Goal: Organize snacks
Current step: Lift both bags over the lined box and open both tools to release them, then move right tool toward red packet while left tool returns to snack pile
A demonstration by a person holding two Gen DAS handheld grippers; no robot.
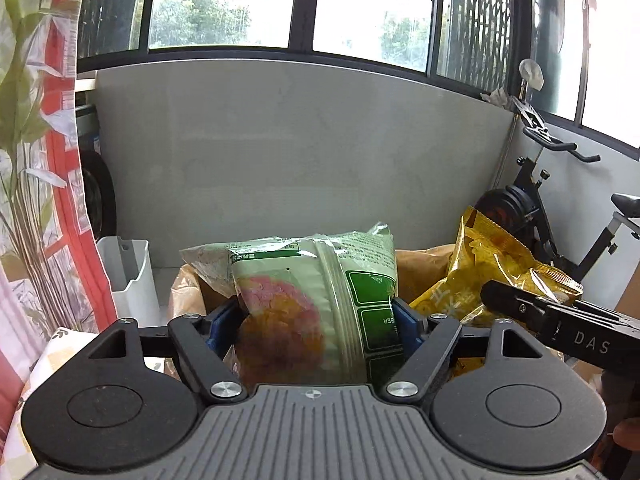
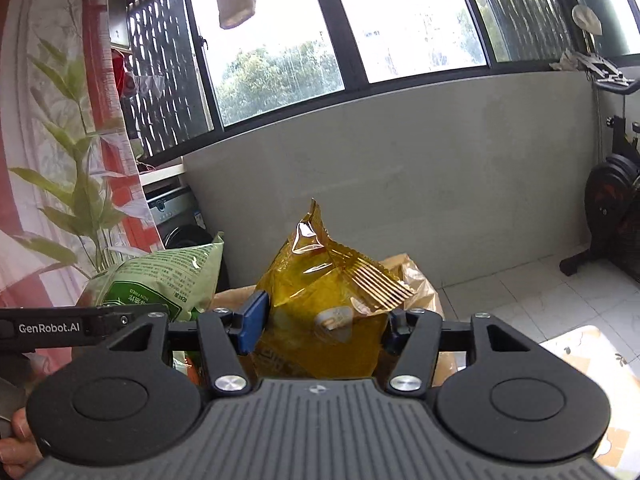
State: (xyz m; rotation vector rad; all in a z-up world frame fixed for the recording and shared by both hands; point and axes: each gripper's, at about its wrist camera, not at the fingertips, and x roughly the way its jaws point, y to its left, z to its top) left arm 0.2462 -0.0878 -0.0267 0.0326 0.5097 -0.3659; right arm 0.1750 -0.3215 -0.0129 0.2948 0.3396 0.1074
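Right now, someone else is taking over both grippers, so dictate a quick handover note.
Left gripper: shut on the green snack bag, held over the brown paper bag.
Right gripper: shut on the yellow snack bag, also above the paper bag's mouth.
Done: both bags gripped.
Left: whether they are going in or coming out is not shown; neither is released yet.

Left gripper (image 1: 320,320) clamps one snack bag (image 1: 316,292), right gripper (image 2: 326,324) clamps another snack bag (image 2: 320,320), side by side over a paper bag (image 1: 420,268) opening. Wall panel (image 1: 280,160) behind, windows (image 1: 224,4) above it. Curtain (image 1: 36,160) far left, exercise bike (image 1: 560,216) far right. Tabletop (image 2: 592,356) corner below right.
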